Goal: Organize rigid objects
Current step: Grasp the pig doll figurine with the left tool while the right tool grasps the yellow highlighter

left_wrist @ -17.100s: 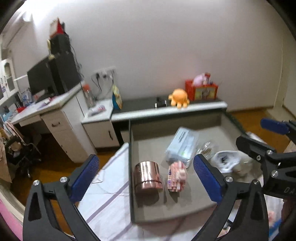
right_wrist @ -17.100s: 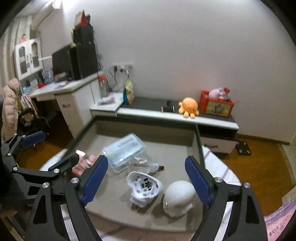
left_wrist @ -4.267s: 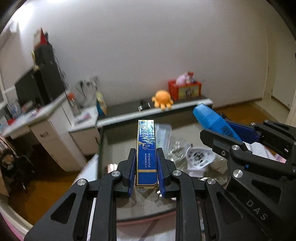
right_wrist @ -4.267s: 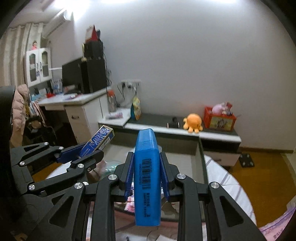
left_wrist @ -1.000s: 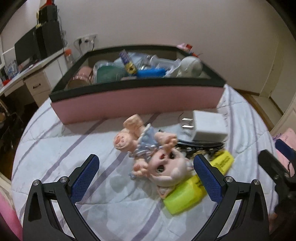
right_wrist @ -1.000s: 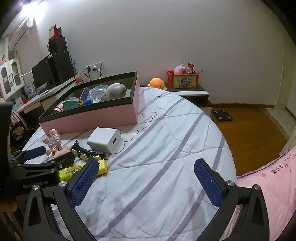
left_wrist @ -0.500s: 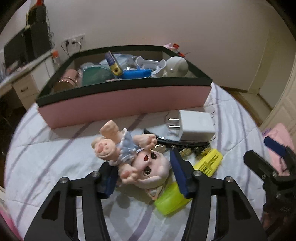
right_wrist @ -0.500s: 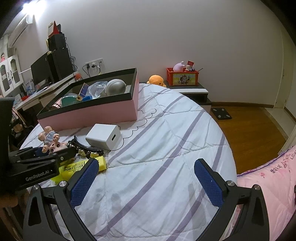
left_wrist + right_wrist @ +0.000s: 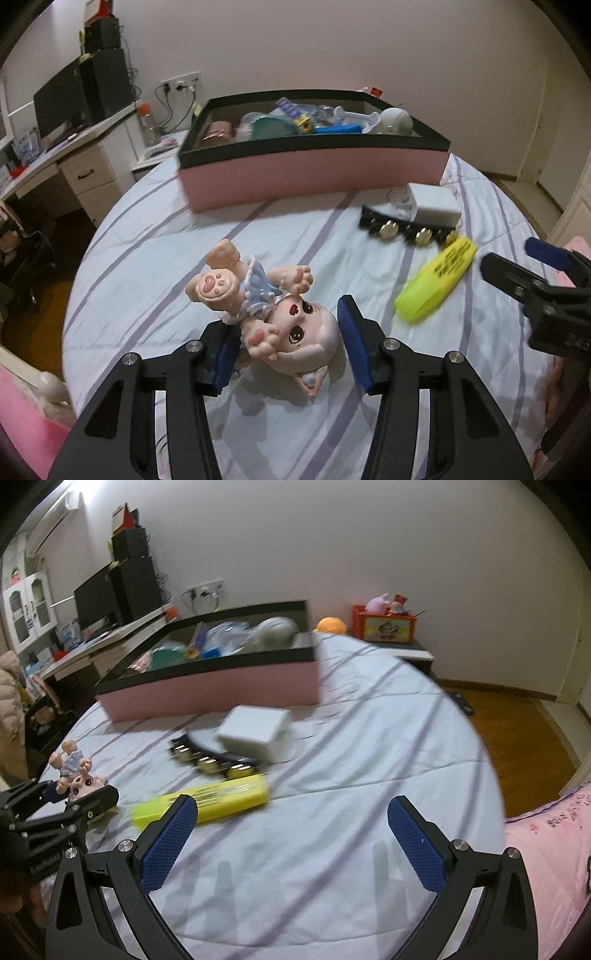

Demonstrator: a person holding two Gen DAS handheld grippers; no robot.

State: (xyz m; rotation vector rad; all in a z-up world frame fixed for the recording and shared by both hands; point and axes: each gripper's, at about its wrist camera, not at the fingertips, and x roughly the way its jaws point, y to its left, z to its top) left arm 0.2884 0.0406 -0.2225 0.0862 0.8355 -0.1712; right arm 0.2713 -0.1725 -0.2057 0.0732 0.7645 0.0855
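My left gripper (image 9: pixel 290 341) is shut on a pink baby doll (image 9: pixel 295 332) in a blue dress, gripping its head and lifting it just above the striped bedsheet; the doll also shows in the right wrist view (image 9: pixel 75 771). My right gripper (image 9: pixel 291 845) is open and empty above the bed, close to a yellow highlighter (image 9: pixel 207 803), which also shows in the left wrist view (image 9: pixel 437 282). A white charger block (image 9: pixel 432 203) and a black strip with gold beads (image 9: pixel 402 227) lie beyond it. The pink box (image 9: pixel 314 173) holds several sorted items.
The round bed (image 9: pixel 351 775) drops off to a wooden floor (image 9: pixel 517 731) on the right. A desk with a monitor (image 9: pixel 62 107) stands at the left. A low shelf with a red toy box (image 9: pixel 384 626) is by the wall.
My left gripper has closed on the doll and raised it, pulling back from the box. My right gripper has swung left and down toward the yellow highlighter.
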